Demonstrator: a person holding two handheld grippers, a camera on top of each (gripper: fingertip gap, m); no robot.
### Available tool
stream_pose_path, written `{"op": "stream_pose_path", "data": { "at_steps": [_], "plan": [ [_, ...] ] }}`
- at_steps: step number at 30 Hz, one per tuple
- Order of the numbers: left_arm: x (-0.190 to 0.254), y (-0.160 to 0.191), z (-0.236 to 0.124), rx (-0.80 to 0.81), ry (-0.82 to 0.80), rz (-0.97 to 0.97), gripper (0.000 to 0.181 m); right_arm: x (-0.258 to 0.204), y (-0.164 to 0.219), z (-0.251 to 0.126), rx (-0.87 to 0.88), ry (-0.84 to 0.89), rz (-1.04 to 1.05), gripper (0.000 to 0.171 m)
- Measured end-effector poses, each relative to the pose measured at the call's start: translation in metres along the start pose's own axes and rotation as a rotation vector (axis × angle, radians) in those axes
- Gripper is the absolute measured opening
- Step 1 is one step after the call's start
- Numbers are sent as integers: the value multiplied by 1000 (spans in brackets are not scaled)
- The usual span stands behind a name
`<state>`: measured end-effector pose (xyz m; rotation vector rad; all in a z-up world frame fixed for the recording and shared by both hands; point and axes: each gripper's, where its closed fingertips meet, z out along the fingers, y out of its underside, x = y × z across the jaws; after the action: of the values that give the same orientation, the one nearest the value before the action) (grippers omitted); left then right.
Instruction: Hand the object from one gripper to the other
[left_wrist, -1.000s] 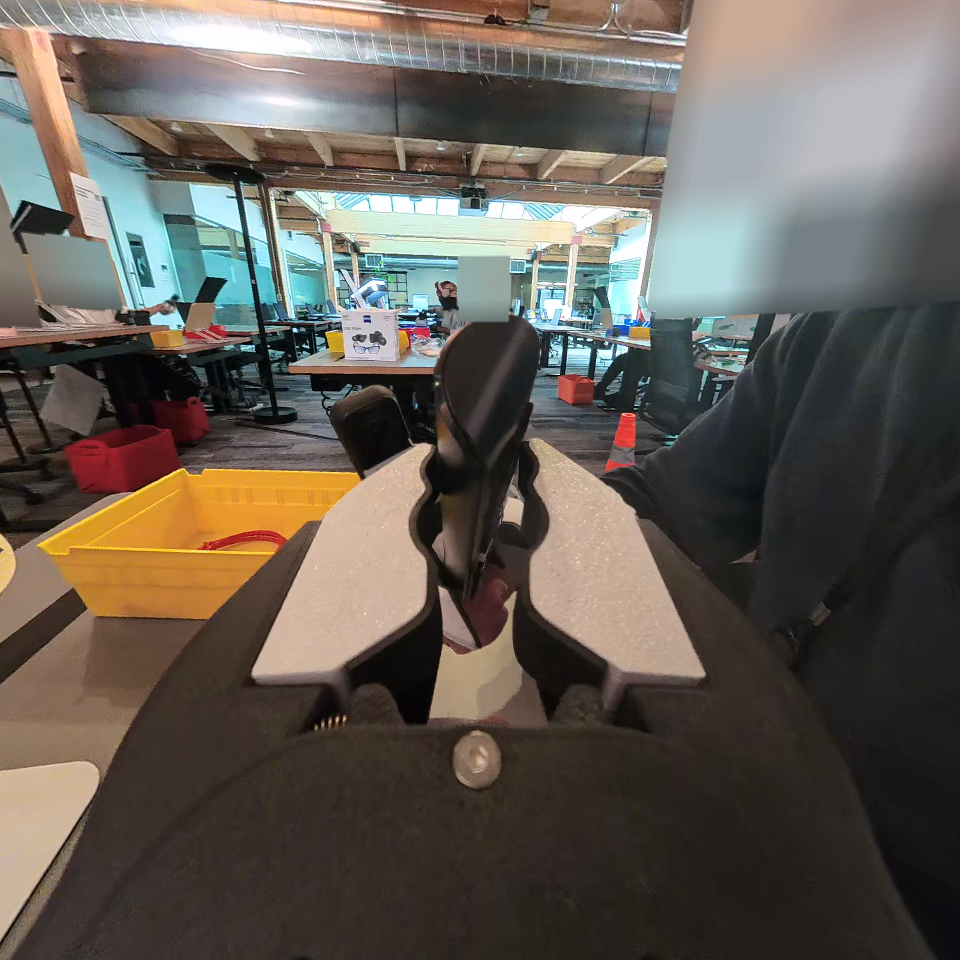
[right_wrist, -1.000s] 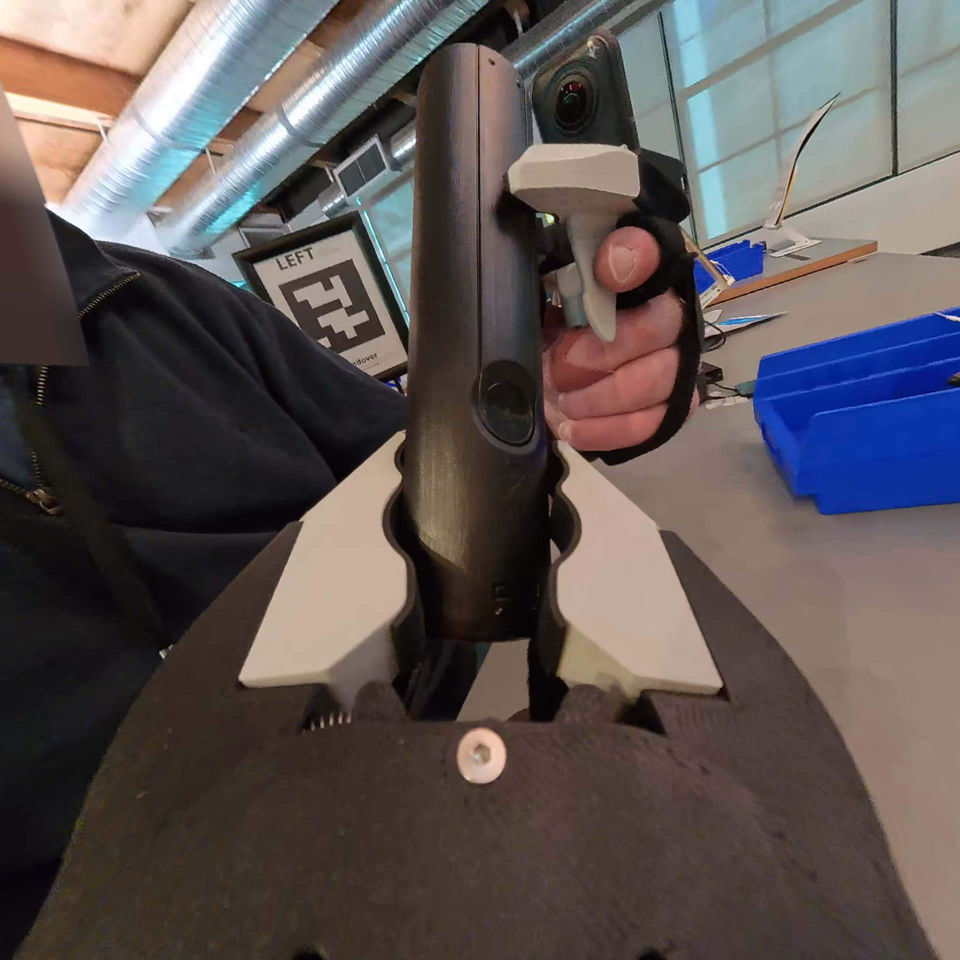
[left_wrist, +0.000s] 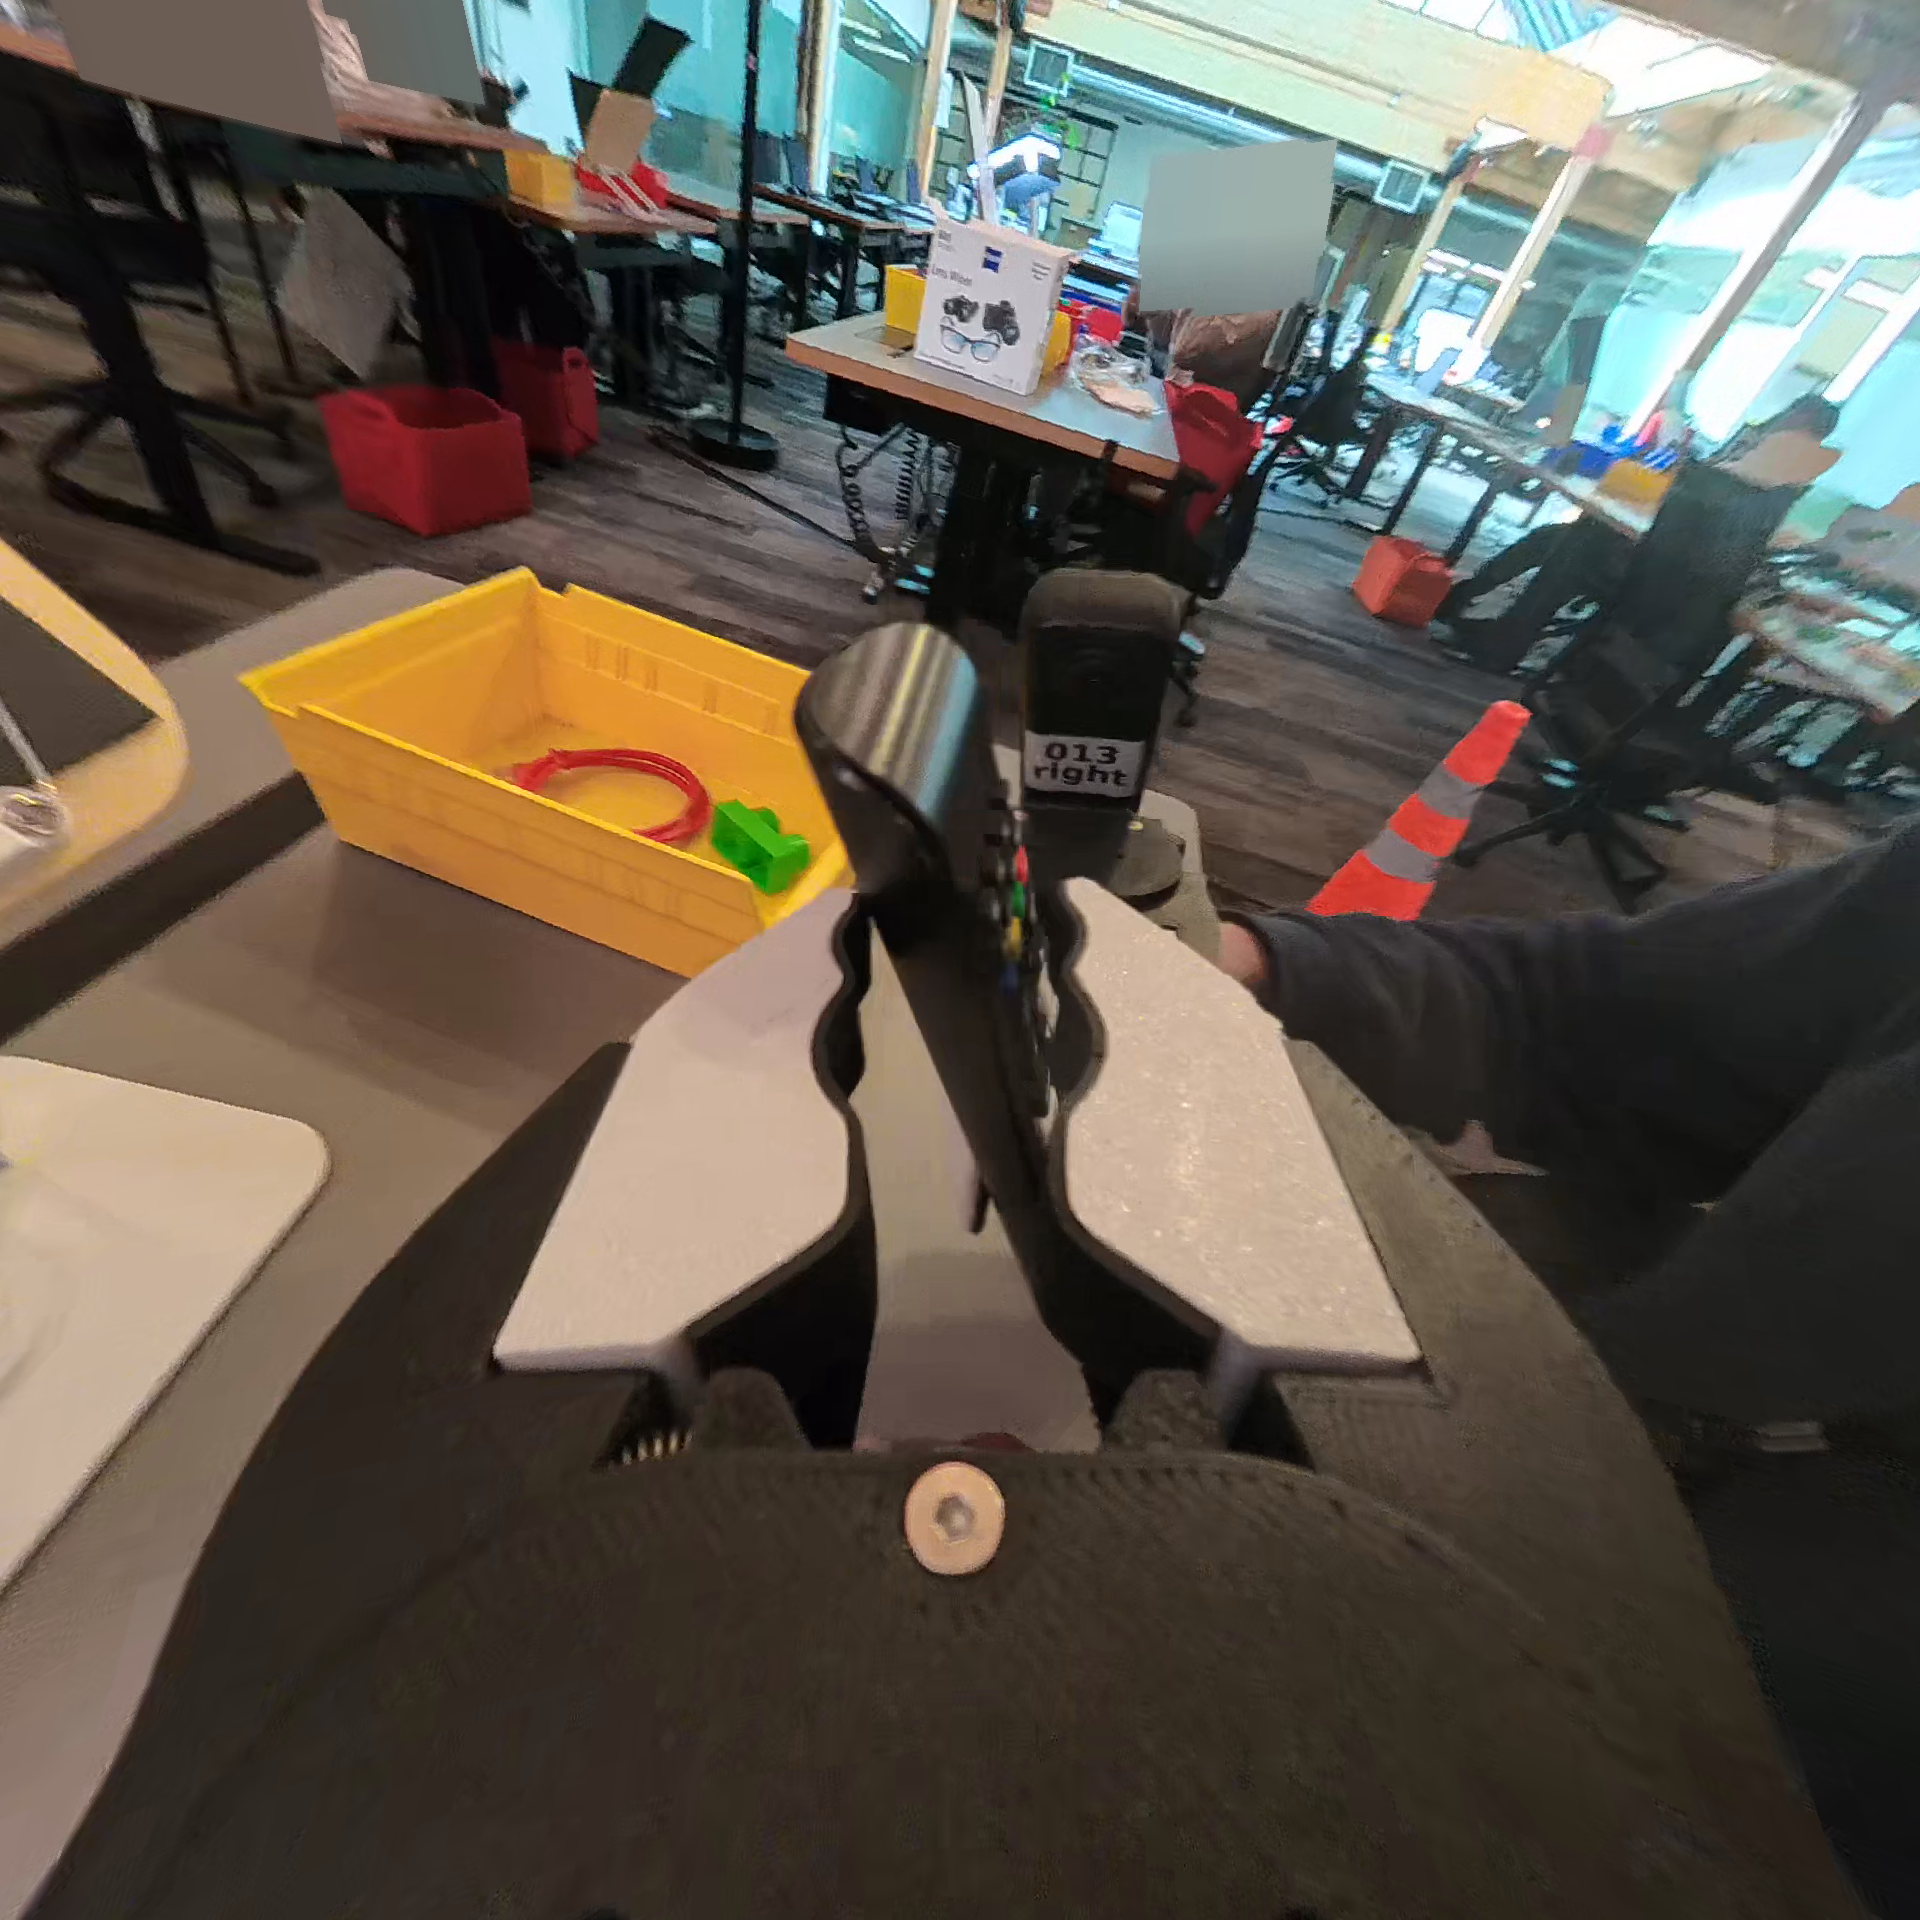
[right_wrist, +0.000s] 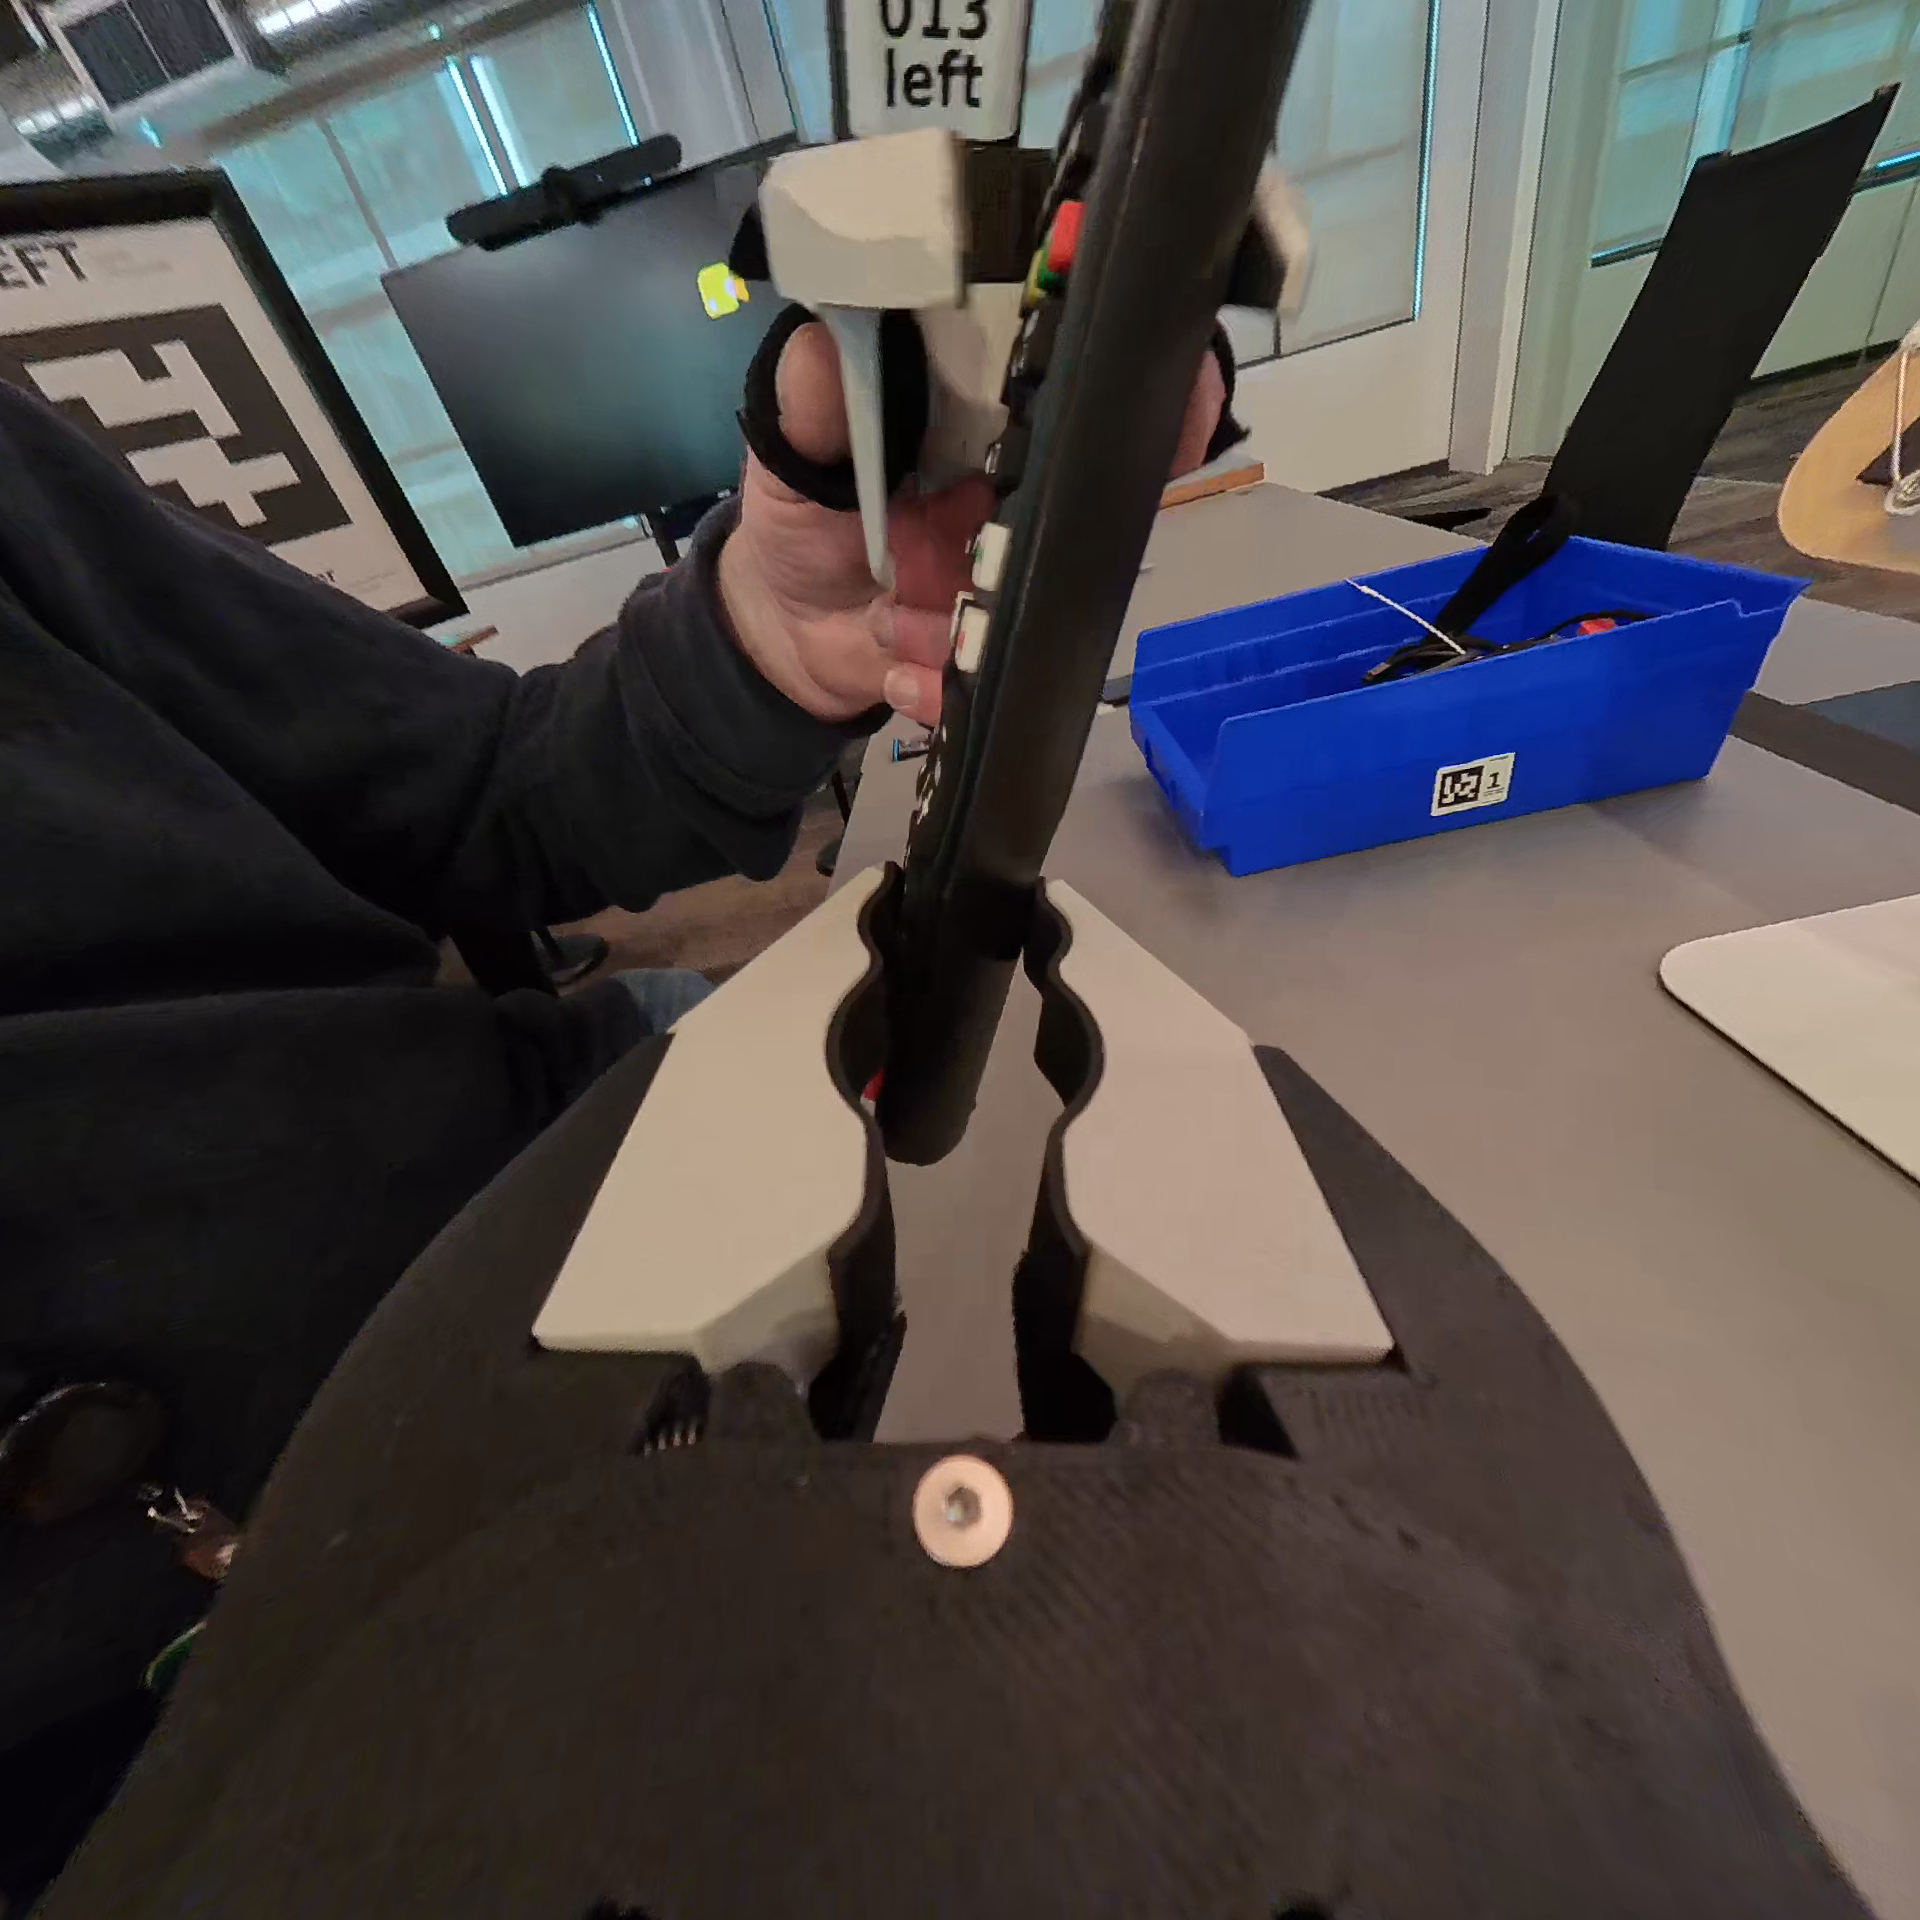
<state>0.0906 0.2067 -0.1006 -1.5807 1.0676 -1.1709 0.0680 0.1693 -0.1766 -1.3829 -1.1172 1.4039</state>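
a: left wrist view first. what is the left gripper (left_wrist: 951, 935) doing?
b: it is clamped on a black remote control (left_wrist: 925, 790), both grey fingers (left_wrist: 727, 1122) pressing its sides. the remote juts out past the fingertips, tilted a little leftward, coloured buttons along its right edge.
a: and around it?
b: ahead and left of the fingers a yellow bin (left_wrist: 468, 821) sits on the grey table (left_wrist: 343, 997), with a red cable loop (left_wrist: 623, 784) and a green block (left_wrist: 758, 847) inside. just beyond the remote's tip stands the other gripper's black camera (left_wrist: 1091, 696). a dark sleeve (left_wrist: 1558, 1029) comes in from the right.
a: now the right wrist view.
b: the right gripper (right_wrist: 961, 904) grips the remote's (right_wrist: 1049, 540) lower end at its fingertips; the end hangs in the gap between the fingers. farther up, the left gripper (right_wrist: 1039, 229) pinches the same remote, a hand (right_wrist: 831, 561) on its trigger.
a: anything to the right?
b: a blue bin (right_wrist: 1455, 707) on the table (right_wrist: 1455, 1039), ahead and right of the fingers, with cables in it.
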Motion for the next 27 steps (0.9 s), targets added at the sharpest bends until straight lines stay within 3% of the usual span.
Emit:
{"op": "stream_pose_path", "data": {
  "at_steps": [2,6,13,16,19,23,25,27],
  "plan": [
    [-3,-8,-6,47,-47,73,47,1,-2,-4,25,-4,30,20],
    [-14,-15,-24,63,-244,342,60,4,-4,-14,49,-11,90,21],
    [-25,-5,-27,-227,-663,1241,79,-5,-3,-17,74,-116,278,20],
    [-19,1,-15,-293,-692,1589,82,-11,2,-14,59,-160,342,21],
    [-14,2,-7,-308,-675,1808,83,-19,8,-9,37,-198,385,21],
    [-15,22,8,-416,-565,1993,66,-28,12,-1,12,-239,413,21],
    [-17,30,12,-440,-537,2011,44,-30,10,0,18,-250,423,21],
    [-22,33,12,-447,-556,2010,33,-30,6,-1,43,-256,445,22]
  ]
}}
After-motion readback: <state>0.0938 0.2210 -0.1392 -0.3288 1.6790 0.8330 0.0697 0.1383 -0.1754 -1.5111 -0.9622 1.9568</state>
